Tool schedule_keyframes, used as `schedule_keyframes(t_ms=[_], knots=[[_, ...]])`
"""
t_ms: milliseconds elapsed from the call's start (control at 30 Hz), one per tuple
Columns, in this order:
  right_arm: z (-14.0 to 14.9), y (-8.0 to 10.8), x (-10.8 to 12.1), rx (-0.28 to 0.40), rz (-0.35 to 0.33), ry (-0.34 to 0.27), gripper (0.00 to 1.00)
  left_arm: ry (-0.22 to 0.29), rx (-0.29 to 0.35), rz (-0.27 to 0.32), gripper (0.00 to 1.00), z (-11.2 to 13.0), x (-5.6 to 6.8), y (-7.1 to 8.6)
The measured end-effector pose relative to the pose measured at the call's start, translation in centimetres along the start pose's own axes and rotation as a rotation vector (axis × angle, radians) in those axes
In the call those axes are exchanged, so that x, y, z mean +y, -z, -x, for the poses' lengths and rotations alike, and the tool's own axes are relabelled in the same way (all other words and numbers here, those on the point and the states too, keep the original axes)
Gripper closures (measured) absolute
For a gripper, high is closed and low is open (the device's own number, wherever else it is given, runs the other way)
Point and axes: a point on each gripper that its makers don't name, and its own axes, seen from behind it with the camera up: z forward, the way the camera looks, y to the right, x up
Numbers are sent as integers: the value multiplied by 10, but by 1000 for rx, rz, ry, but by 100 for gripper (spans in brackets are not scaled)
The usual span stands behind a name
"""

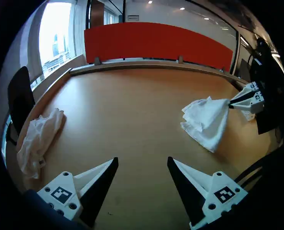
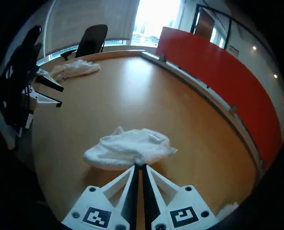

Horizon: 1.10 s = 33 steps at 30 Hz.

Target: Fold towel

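A white towel lies bunched on the wooden table. My right gripper is shut on its near edge, and the cloth spreads away from the fingertips. In the left gripper view the same towel hangs partly lifted from the right gripper at the right. My left gripper stands open low over the table with nothing between its fingers. From the right gripper view it shows at the left edge as an open gripper.
A second crumpled white towel lies at the table's left edge, near a black chair; it shows far off in the right gripper view. A red partition runs along the table's far side.
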Motion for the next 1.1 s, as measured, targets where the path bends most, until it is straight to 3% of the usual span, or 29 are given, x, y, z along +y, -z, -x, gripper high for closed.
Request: schedule_keyframes(t_ms=[200,400,1100], knots=[[-33,21,40,12,54,108,94,3,24,3,5,-10,1,1],[-37,44,71,-11,100,203,94,1,38,11,5,-18,4,0],[-17,105,187,-26,235,122,94,-46,51,36,5,-40,23,-5]])
